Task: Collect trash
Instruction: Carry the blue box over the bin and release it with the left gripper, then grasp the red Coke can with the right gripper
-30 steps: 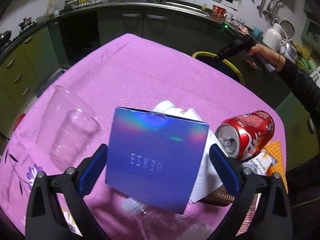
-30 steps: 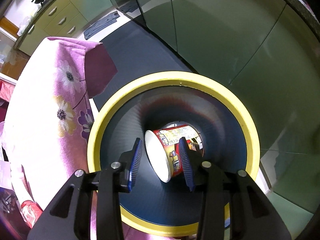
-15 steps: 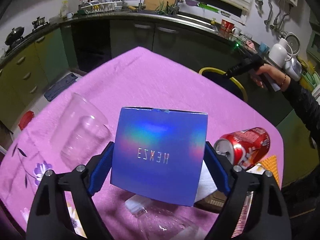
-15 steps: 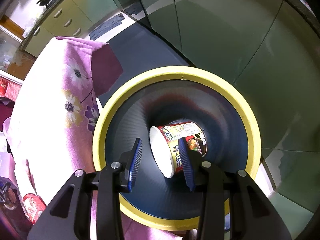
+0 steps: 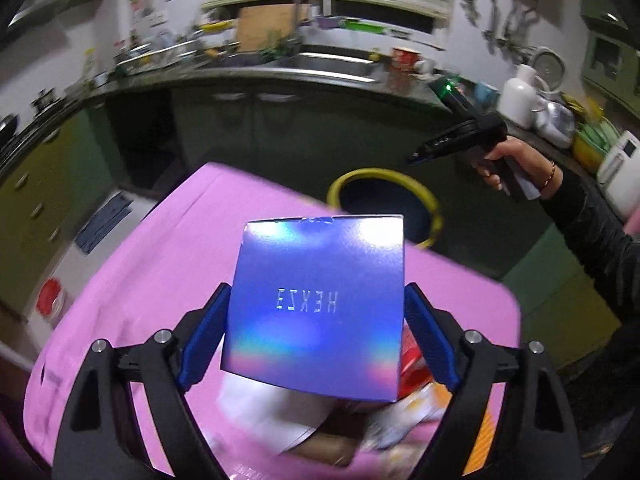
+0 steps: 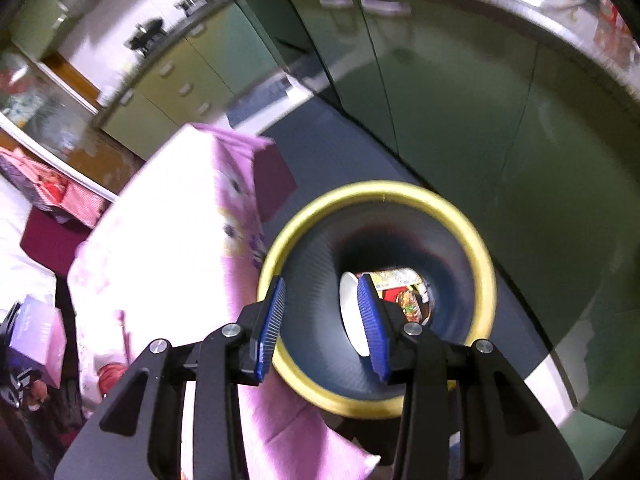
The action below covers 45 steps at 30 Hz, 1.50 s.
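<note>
My left gripper [image 5: 316, 336] is shut on a shiny blue box [image 5: 320, 304] and holds it above the pink-clothed table [image 5: 160, 264]. The box also shows small at the left of the right wrist view [image 6: 38, 336]. A yellow-rimmed dark bin [image 5: 384, 204] stands beyond the table's far edge. In the right wrist view the bin [image 6: 472, 240] lies below my right gripper [image 6: 322, 320], which is open and empty above it. A noodle cup [image 6: 396, 288] lies on its side at the bin's bottom. My right gripper shows in the left wrist view [image 5: 456, 140] above the bin.
Under the held box lie white paper [image 5: 264, 408], a red can [image 5: 412, 360] and wrappers [image 5: 404, 420]. Dark green cabinets [image 5: 256, 136] and a sink counter [image 5: 336, 60] run behind the bin. A person's arm [image 5: 592, 224] reaches in from the right.
My left gripper closed on the blue box and lifted it up and toward the bin. My right gripper rose and pulled back from the bin, still open.
</note>
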Tool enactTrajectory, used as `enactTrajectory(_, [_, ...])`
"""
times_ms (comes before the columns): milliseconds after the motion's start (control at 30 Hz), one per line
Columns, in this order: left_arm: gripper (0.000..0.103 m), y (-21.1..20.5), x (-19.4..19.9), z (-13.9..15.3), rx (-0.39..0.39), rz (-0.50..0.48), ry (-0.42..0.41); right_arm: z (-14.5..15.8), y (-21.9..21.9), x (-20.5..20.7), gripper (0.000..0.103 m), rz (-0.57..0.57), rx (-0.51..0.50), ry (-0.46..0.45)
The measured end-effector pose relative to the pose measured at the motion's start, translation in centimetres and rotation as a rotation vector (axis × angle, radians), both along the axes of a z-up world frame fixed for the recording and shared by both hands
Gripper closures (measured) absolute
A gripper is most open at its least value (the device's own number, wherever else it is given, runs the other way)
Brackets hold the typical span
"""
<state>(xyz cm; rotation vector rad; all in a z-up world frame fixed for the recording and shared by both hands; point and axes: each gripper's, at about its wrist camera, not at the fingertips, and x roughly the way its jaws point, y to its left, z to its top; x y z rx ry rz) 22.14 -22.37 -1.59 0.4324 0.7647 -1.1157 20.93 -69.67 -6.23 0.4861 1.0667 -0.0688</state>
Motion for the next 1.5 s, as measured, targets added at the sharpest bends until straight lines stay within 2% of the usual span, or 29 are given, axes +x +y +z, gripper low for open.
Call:
enactTrajectory(133, [0.023, -6.2, -1.2, 1.1, -0.015, -0.106, 0.009, 3.5, -0.9, -4.0, 0.065, -0.008, -0.018, -0.08])
enactTrajectory(233, [0.023, -11.5, -1.6, 0.6, -0.006, -0.174, 0.016, 5.1, -1.7, -7.1, 0.065, -0.026, -0.028, -0.118])
enactTrajectory(367, [0.024, -19.0, -1.4, -1.9, 0.039, -0.234, 0.044, 6.0, -3.4, -11.2, 0.065, -0.057, -0.027, -0.146])
enactTrajectory(500, [0.024, -25.8, -0.4, -5.7, 0.107, -0.239, 0.081, 6.0, -5.4, -14.4, 0.065, -0.089, -0.014, -0.15])
enactTrajectory(633, [0.024, -30.0, 0.1, -9.1, 0.195, -0.228, 0.064, 5.3, -6.6, -16.1, 0.065, -0.106, 0.003, -0.146])
enactTrajectory(733, [0.026, -31.5, 0.6, -10.9, 0.254, -0.215, 0.045, 4.7, -6.9, -16.6, 0.065, -0.109, 0.014, -0.139])
enactTrajectory(900, [0.023, -31.7, 1.1, -11.1, 0.266, -0.179, 0.037, 3.9, -7.4, -16.5, 0.065, -0.114, 0.03, -0.137])
enactTrajectory(1100, [0.019, -27.9, -0.2, -6.9, 0.197, -0.165, 0.006, 3.6, -5.7, -15.0, 0.065, -0.064, 0.024, -0.133])
enactTrajectory(1233, [0.018, -22.1, -1.9, -2.5, 0.098, -0.127, -0.007, 3.5, -4.0, -13.9, 0.064, -0.022, 0.023, -0.133])
enactTrajectory(1333, [0.017, -16.6, -2.9, 0.5, 0.017, -0.059, -0.018, 3.7, -1.8, -12.8, 0.061, 0.026, 0.012, -0.132])
enactTrajectory(1500, [0.014, -5.4, -4.1, 3.7, -0.108, 0.133, -0.038, 5.1, 4.6, -10.6, 0.06, 0.192, -0.008, -0.148])
